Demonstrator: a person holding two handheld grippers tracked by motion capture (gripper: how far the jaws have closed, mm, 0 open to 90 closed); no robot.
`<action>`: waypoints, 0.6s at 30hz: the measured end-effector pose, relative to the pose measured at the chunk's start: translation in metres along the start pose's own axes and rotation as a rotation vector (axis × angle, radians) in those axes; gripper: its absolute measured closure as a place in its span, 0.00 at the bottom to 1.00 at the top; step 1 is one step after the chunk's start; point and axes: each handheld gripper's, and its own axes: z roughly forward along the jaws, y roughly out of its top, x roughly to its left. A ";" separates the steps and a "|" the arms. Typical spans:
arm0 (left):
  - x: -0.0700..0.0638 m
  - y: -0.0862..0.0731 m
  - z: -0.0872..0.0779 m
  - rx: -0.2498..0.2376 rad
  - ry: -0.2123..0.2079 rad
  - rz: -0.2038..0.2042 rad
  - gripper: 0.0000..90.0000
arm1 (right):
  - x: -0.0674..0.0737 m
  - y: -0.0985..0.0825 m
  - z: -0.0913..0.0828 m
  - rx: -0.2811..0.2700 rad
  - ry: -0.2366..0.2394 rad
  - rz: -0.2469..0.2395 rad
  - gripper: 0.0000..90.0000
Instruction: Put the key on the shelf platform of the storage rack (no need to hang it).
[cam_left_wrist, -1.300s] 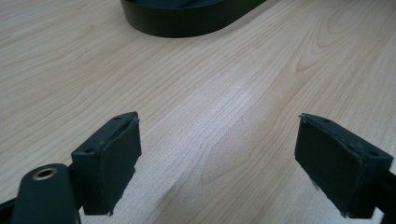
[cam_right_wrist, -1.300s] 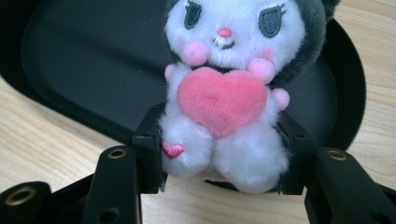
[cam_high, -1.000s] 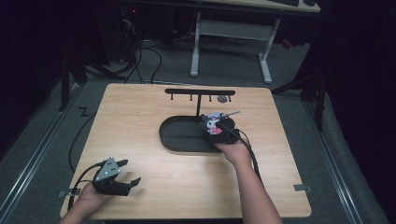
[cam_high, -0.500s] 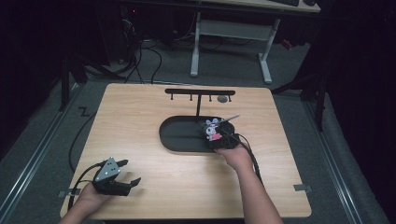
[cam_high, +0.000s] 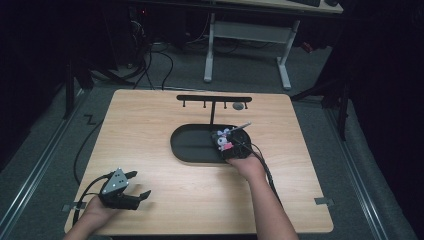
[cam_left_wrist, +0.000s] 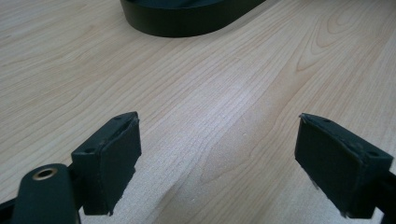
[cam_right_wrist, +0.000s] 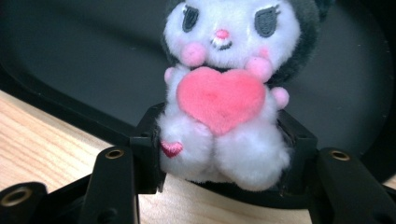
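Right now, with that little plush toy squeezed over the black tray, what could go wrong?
The right hand-held gripper has just been opening its jaws around the plush toy, which sits over the tray's near rim. Released here, the toy might tip back onto the table instead of into the tray. Its fluffy fur could also cling to a pad and get dragged along.

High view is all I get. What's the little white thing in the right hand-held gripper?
Observer: A plush toy, white with a pink heart on its tummy. It sits between the pads of the right hand-held gripper, whose jaws have just been opening.
Operator: Is it over the black tray?
Observer: Its head is over the tray; its feet are at the near rim.
Operator: And the left one?
Observer: The left hand-held gripper is open, with bare table between its pads.
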 end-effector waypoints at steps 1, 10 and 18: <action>0.000 0.000 0.000 0.000 0.000 0.000 0.17 | 0.001 0.001 0.002 0.002 -0.006 -0.003 0.50; 0.000 0.000 0.000 0.000 0.000 0.001 0.17 | 0.002 0.003 -0.009 -0.019 -0.020 0.011 0.37; 0.000 0.000 0.000 0.002 0.000 0.001 0.17 | 0.001 0.003 -0.029 -0.065 -0.031 0.012 0.37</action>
